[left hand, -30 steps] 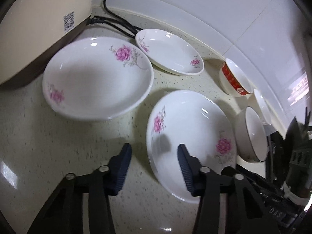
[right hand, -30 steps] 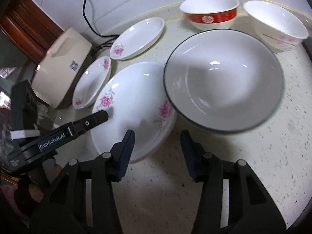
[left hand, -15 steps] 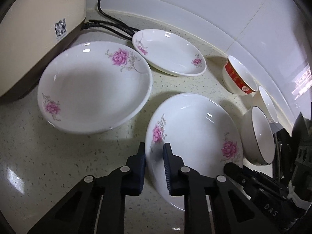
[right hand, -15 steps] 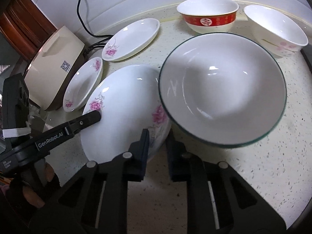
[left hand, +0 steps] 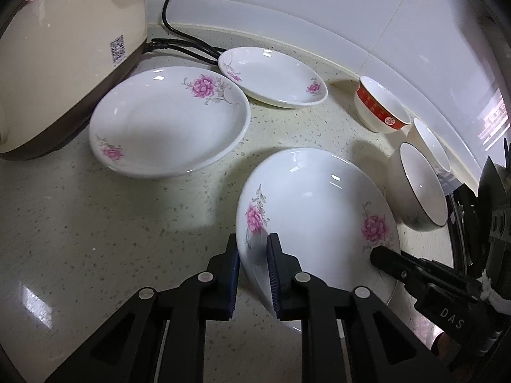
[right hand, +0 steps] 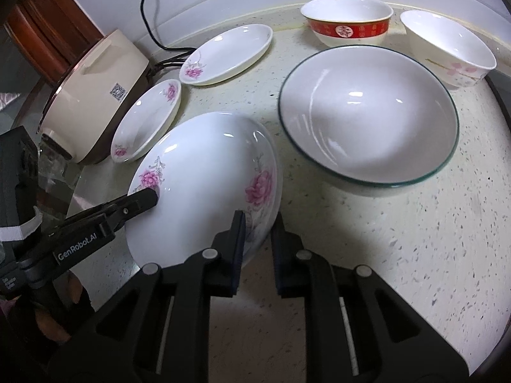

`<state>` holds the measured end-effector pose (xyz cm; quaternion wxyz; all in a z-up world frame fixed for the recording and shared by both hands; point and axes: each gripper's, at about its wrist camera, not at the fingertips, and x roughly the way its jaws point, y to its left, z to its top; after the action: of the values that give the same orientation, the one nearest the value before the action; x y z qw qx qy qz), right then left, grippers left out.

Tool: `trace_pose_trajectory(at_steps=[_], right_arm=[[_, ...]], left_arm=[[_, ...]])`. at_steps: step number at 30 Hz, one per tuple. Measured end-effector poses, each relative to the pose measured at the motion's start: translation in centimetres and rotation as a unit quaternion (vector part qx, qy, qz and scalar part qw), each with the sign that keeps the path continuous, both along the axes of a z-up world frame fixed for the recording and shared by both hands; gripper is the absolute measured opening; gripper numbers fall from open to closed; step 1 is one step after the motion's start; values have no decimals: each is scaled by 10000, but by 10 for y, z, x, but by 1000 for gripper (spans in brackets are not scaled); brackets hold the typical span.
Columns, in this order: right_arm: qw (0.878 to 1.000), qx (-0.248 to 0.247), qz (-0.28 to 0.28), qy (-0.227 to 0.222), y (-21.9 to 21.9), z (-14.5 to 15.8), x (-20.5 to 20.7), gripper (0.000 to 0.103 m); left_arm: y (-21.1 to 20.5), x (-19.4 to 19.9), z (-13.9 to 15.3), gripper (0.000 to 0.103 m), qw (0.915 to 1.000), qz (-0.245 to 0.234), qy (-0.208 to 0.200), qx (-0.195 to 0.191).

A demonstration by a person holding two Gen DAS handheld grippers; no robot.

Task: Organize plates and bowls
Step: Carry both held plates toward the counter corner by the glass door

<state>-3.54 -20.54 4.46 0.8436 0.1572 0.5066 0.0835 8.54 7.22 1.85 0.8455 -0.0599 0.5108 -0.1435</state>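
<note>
Left wrist view: the left gripper (left hand: 252, 249) is seen clamped on the near left rim of a flowered plate (left hand: 316, 210), one pad under the rim and the other on the inner face. The plate is held tilted, its far edge raised above the speckled counter (left hand: 95, 223). At the plate's right rim the dark fingers of the right gripper (left hand: 380, 255) are seen pressed on it as well. Beyond, a second flowered plate (left hand: 169, 124) is set flat beside a cream appliance (left hand: 64, 48), and a third flowered plate (left hand: 274, 76) is laid just behind it, near a black cable (left hand: 179, 41). A red-banded bowl (left hand: 380, 105) is placed near the wall, and two further bowls are lined up at the right edge.

From the right wrist view, the right gripper (right hand: 258, 223) is shown closed on the plate's (right hand: 204, 185) right rim, beside a pink flower. The left gripper (right hand: 143, 198) is seen gripping the opposite rim, carried by a gloved hand (right hand: 48, 316) at lower left. A large green-rimmed bowl (right hand: 367, 115) is set just to the right of the plate, apart from it. Behind it the red-banded bowl (right hand: 348, 22) and a white bowl with pink petals (right hand: 447, 48) are stood side by side against the wall.
</note>
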Motion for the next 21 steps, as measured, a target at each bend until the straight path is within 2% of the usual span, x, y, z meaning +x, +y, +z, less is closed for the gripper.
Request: trace_pose_trajectory(at_steps=[11,21], right_arm=[[9979,-152,593,-190,43,13,-7,19],[9882,-56,1516,-187,130,9,-7,19]], left_arm=[[37,-30,14,18,9987,466,-199,-87],[112,-67,15,18,9905,1363,-154,47]])
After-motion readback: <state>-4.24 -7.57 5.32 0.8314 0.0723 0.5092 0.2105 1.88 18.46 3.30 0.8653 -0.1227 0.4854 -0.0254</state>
